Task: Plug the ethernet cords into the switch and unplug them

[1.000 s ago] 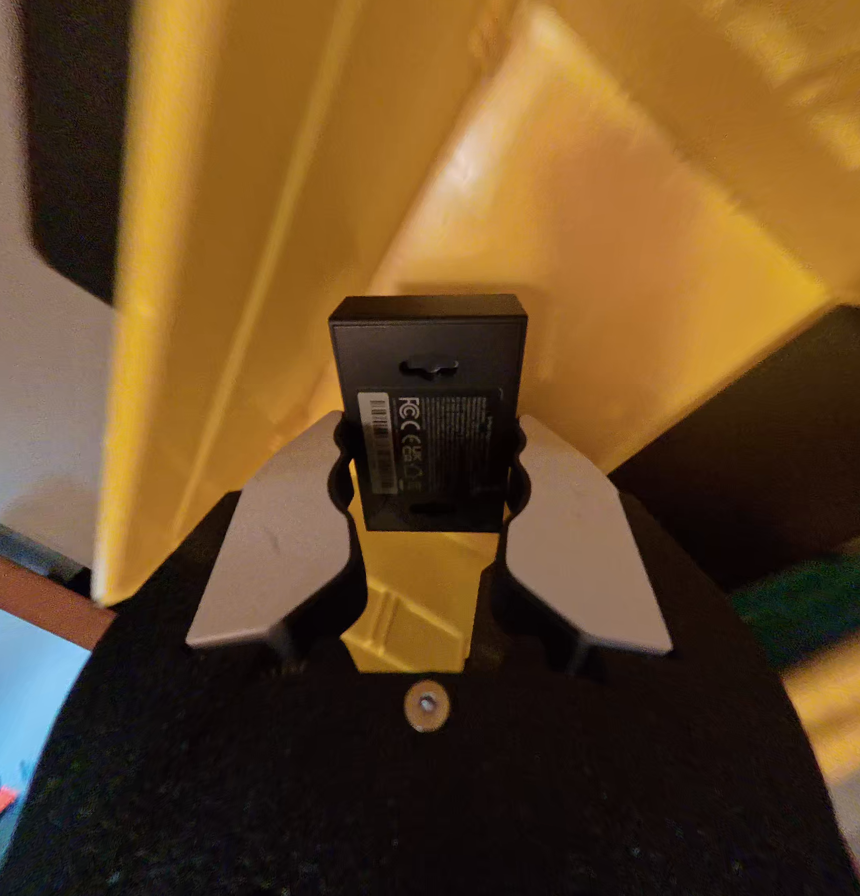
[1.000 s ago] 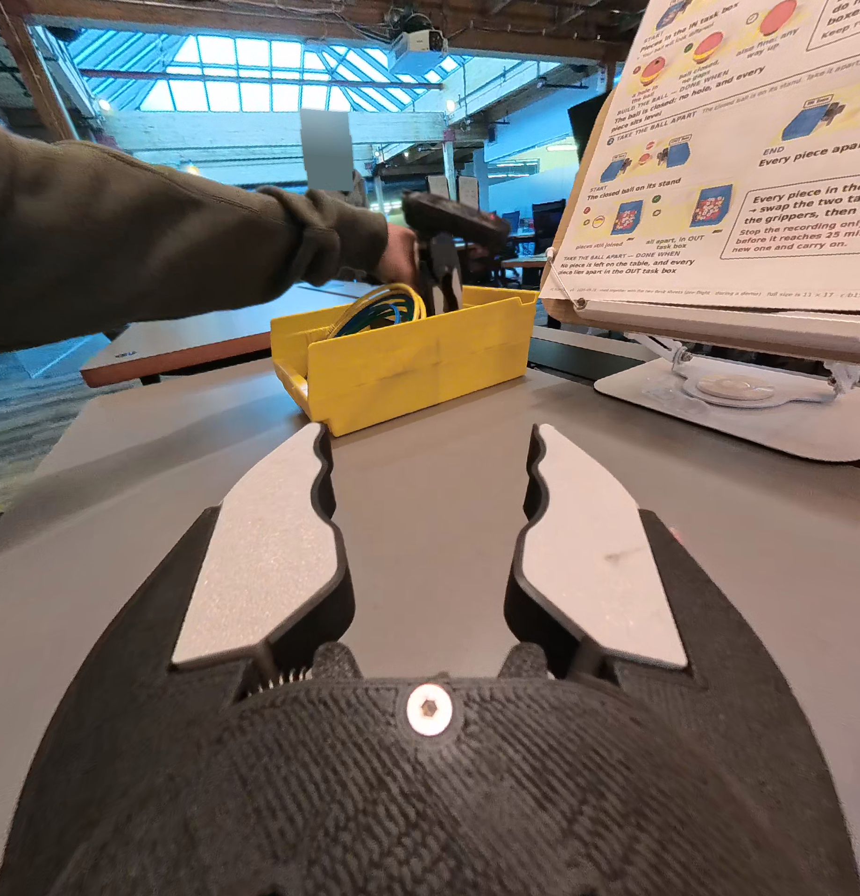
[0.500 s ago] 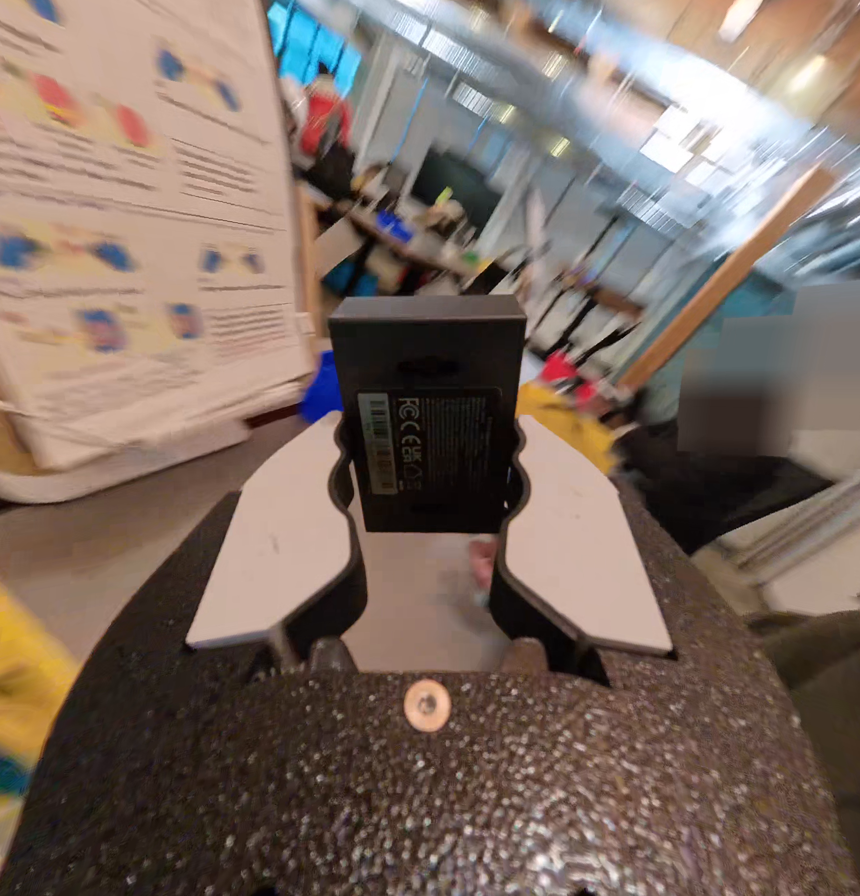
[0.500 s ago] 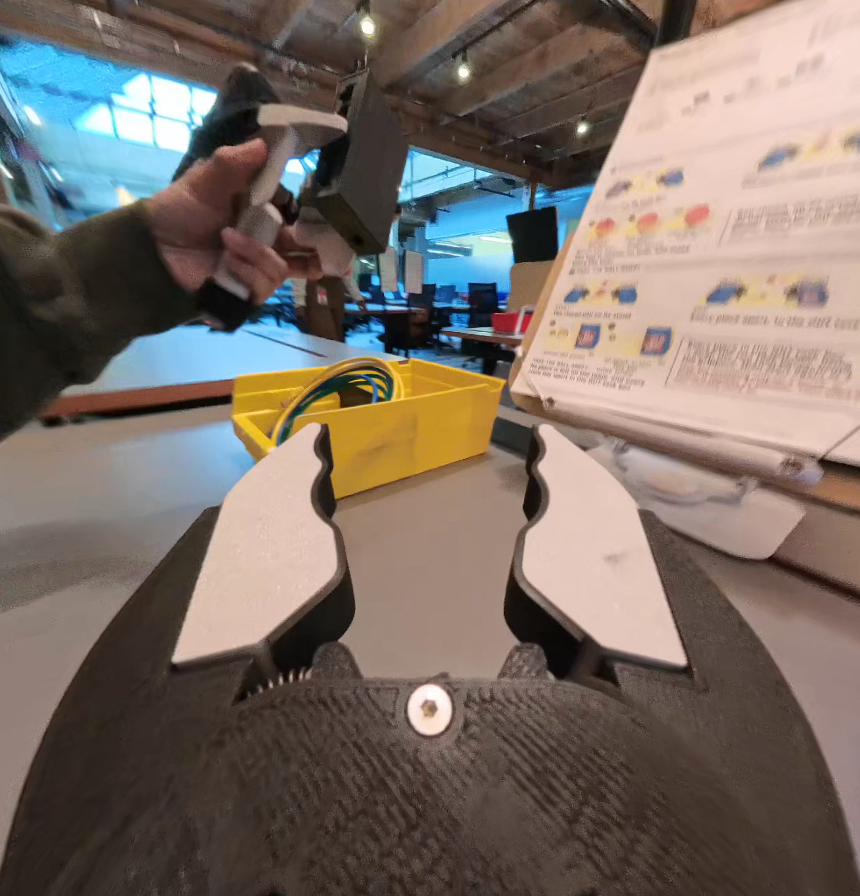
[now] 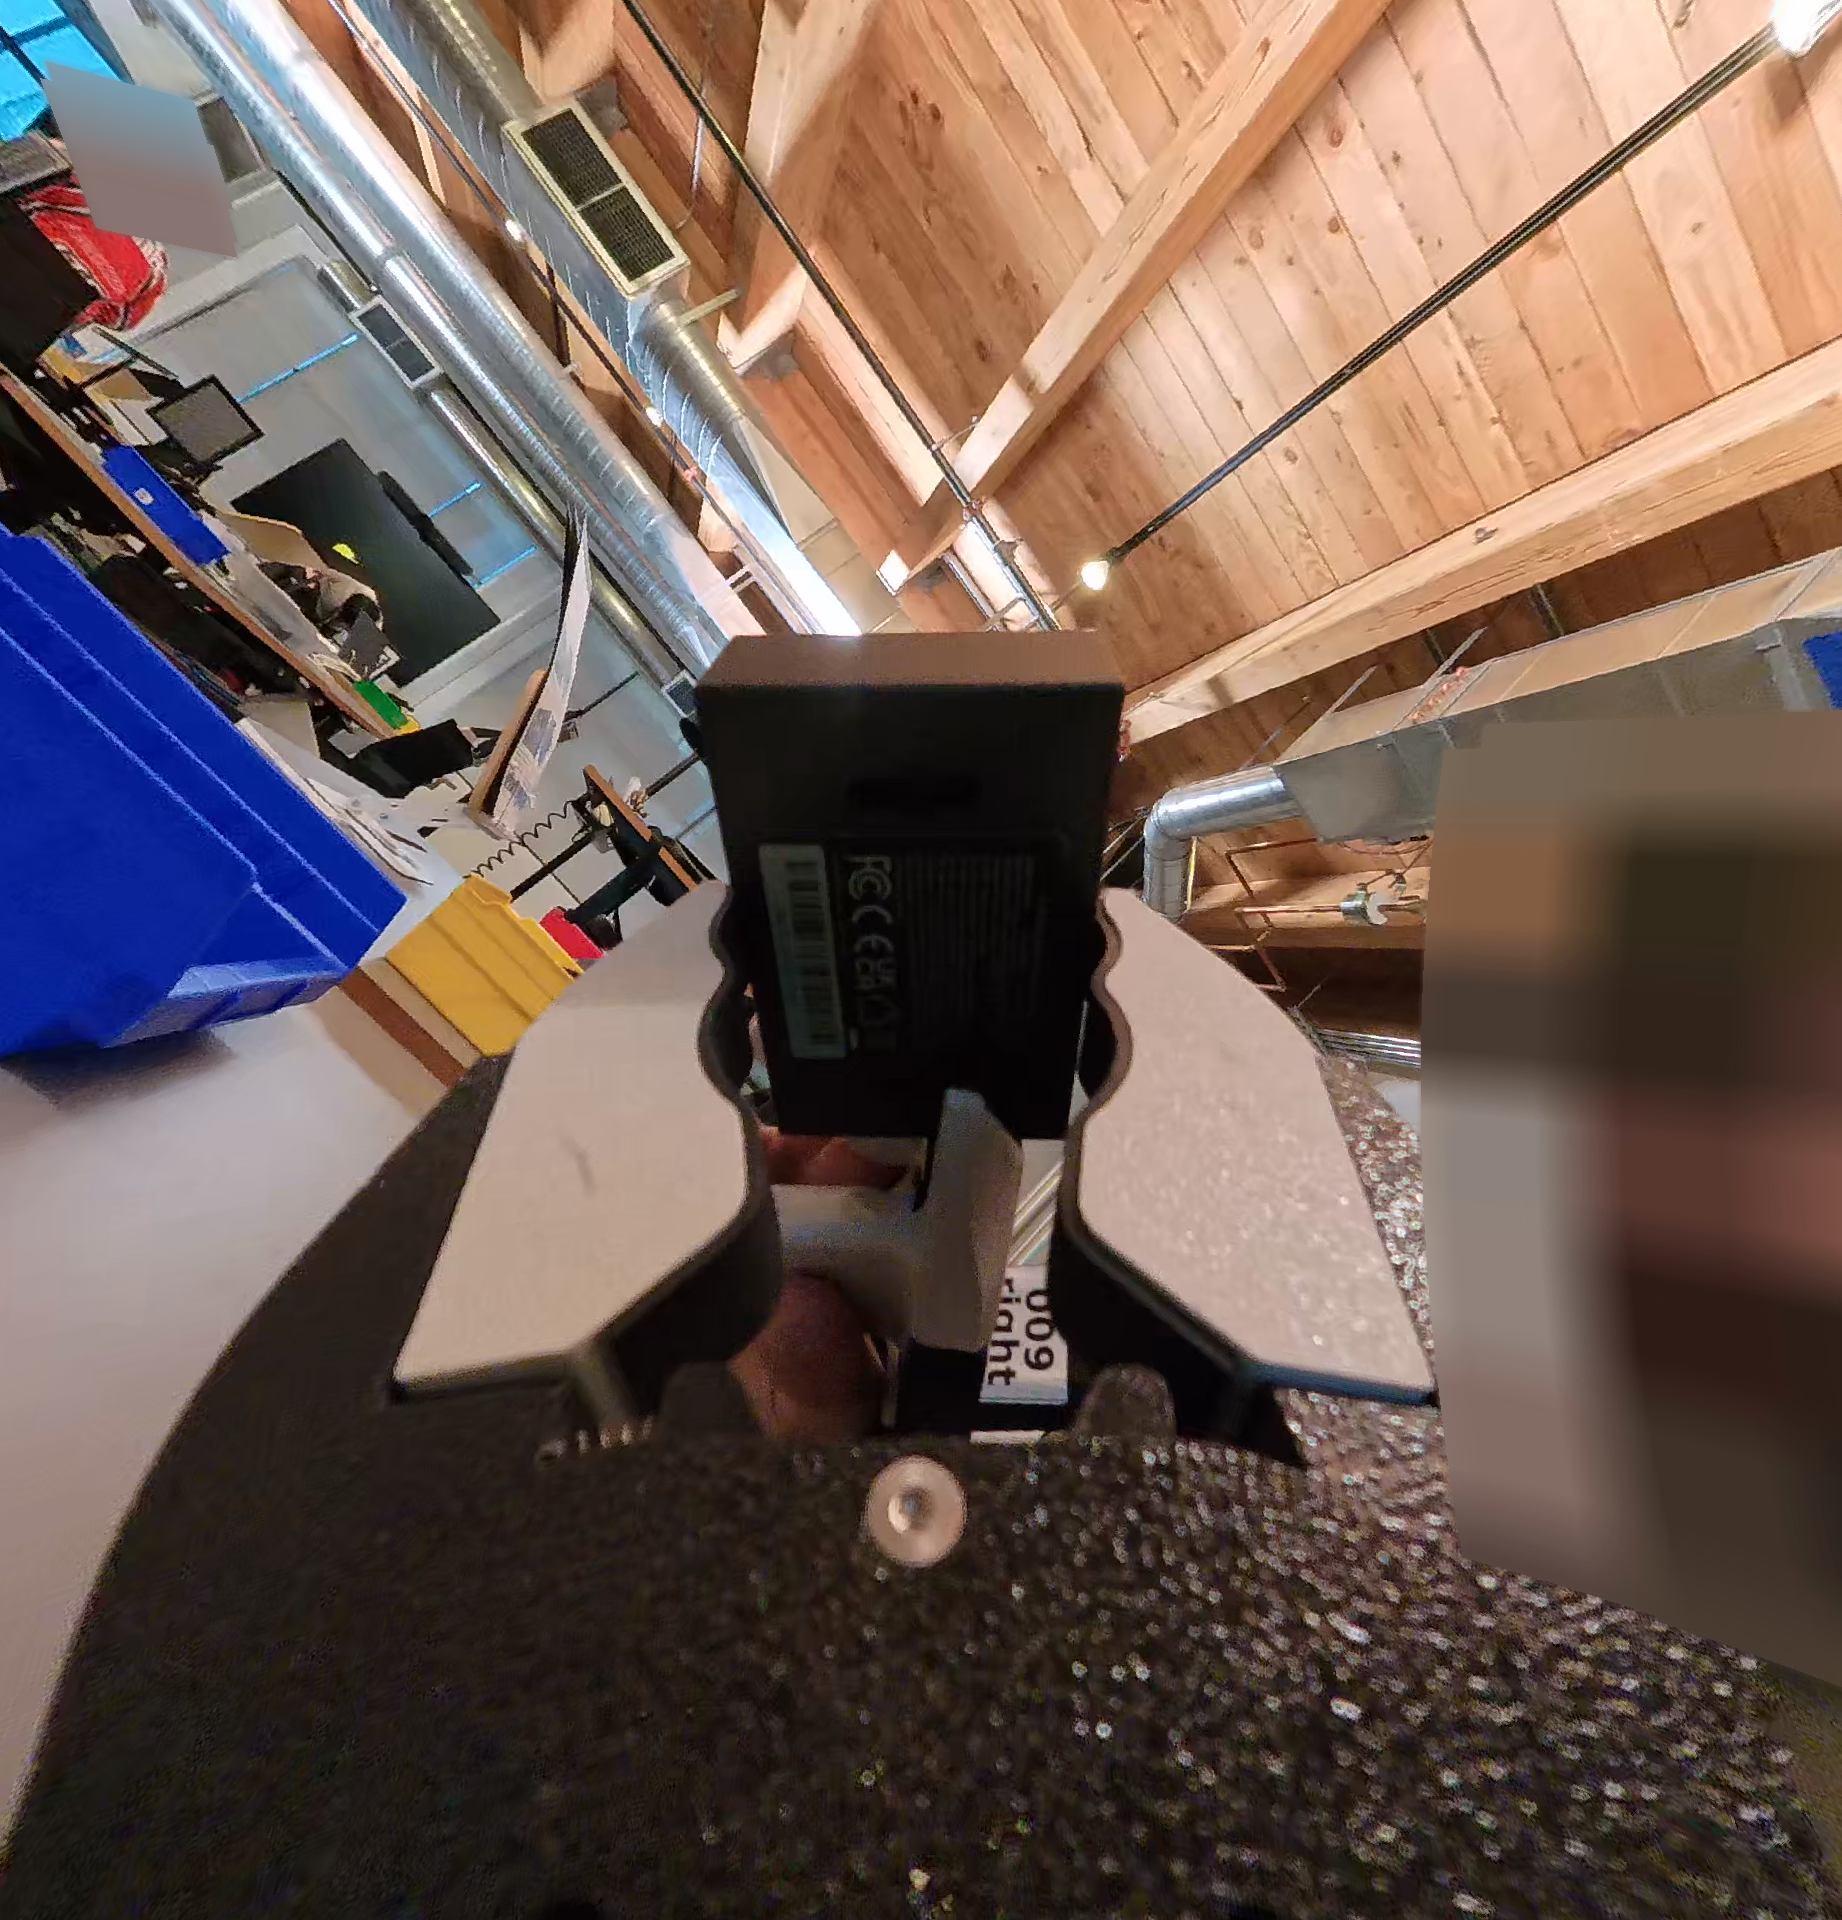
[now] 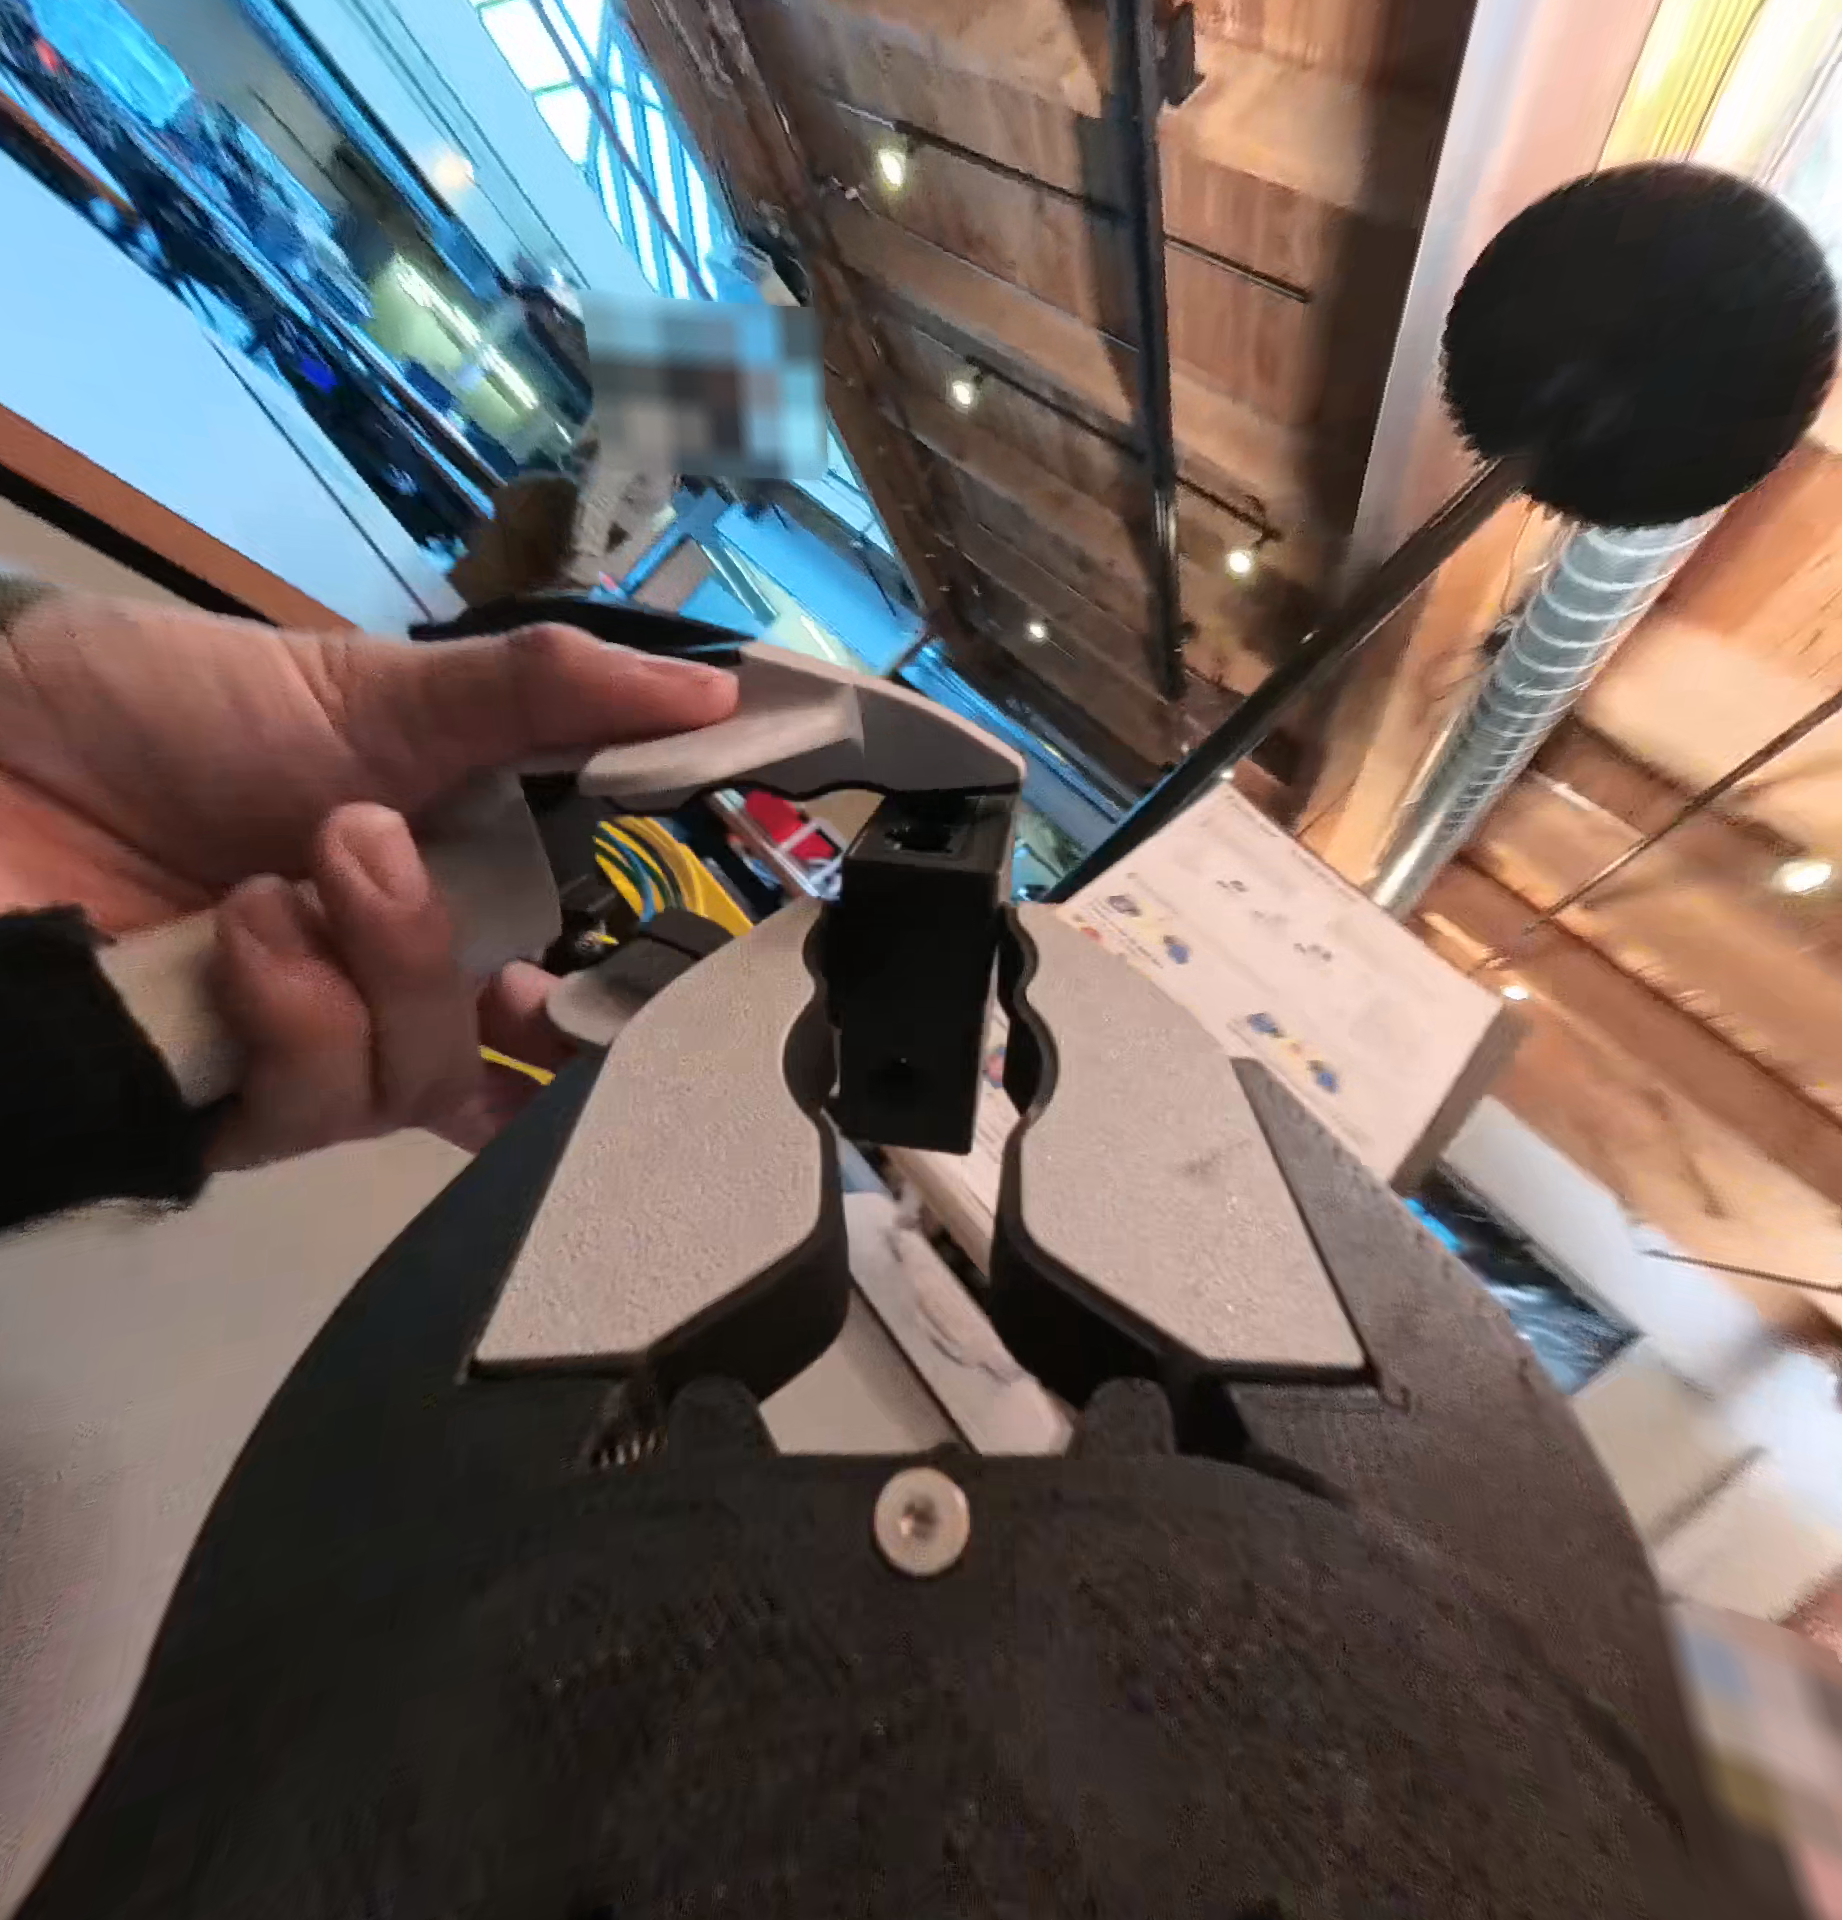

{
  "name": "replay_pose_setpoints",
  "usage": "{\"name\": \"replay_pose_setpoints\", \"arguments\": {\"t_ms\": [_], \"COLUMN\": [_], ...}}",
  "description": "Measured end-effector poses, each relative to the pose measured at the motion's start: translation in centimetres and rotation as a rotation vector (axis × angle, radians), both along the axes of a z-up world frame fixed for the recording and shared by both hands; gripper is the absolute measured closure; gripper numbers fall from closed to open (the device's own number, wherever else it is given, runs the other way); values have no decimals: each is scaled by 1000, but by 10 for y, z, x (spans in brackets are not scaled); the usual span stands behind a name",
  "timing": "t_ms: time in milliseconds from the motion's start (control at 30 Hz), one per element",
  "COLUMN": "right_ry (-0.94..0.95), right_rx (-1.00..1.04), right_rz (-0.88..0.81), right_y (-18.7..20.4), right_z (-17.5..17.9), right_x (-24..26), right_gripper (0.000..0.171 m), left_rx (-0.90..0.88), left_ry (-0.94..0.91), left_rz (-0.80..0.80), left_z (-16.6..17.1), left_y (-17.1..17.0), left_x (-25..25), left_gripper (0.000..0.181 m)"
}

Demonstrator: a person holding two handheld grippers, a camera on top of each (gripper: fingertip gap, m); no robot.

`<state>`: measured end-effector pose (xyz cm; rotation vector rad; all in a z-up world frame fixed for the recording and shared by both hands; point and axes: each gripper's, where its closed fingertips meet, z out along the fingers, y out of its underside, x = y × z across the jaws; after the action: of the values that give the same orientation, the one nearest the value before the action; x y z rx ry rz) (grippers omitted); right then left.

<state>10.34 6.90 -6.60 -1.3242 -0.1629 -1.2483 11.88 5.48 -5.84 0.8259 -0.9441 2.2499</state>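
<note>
Small black plastic box switch point(image 5: 912, 883) is up in the air, pinched by both the left gripper point(image 5: 909, 997) and right gripper point(image 6: 909, 1023) mid-handoff. If one lets go before the other's tight, I'd guess it drops or twists.

Left tongs point(image 5: 909, 977): two pale grey, matte finger plates with wavy black inner edges, set on a black, coarse-grained printed body with a silver screw point(image 5: 915, 1522) at its middle. Right tongs point(image 6: 909, 1013) have the same build: grey plates, scalloped black rims, a black textured body, a silver screw point(image 6: 920, 1522) and a small spring beside the left plate. The hand point(image 6: 273, 862) has a dark cuff at the wrist.
</note>
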Motion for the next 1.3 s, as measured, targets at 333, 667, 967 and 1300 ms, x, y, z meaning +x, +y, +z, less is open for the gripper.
{"name": "replay_pose_setpoints", "arguments": {"t_ms": [333, 667, 967, 1300], "right_ry": [-414, -398, 561, 732], "right_rx": [-396, -519, 226, 336], "right_rz": [-446, -348, 132, 64], "right_y": [-24, 0, -15, -8], "right_z": [-21, -58, -42, -64], "right_x": [35, 34, 49, 66], "right_gripper": [144, 143, 88, 93], "left_rx": [462, 489, 393, 433], "left_ry": [141, 300, 363, 355], "left_rz": [162, 78, 89, 99], "left_z": [-32, -58, -61, -65], "left_y": [20, 13, 28, 17], "left_x": [23, 42, 66, 66], "left_gripper": [111, 152, 154, 154]}}
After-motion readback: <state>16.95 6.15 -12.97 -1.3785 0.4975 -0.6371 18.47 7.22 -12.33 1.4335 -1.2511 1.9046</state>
